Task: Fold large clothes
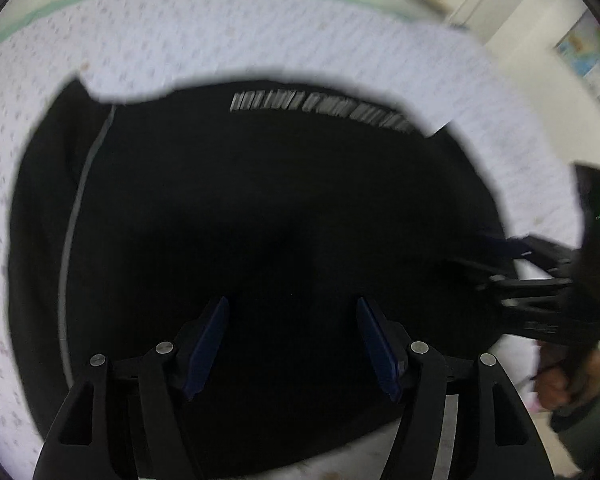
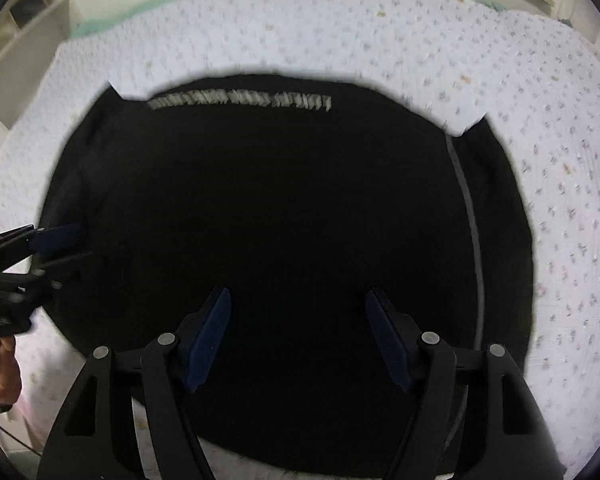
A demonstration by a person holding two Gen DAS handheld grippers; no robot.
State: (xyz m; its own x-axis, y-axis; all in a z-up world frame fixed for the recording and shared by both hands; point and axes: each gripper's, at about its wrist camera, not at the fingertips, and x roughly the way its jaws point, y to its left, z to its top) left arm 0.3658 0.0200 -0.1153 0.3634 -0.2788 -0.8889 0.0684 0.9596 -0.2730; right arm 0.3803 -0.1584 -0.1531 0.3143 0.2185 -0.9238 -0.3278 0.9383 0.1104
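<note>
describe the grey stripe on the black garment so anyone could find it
Start at the white flowered sheet, then the black garment lying on it. The grey stripe is a thin curved line down one side; unlike the short band of pale lettering near the far edge, it runs lengthwise.

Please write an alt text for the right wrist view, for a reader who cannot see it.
A black garment with a white printed line lies flat on a white patterned bedsheet. The open right gripper hovers above it, empty; the left gripper enters from the left edge.
</note>
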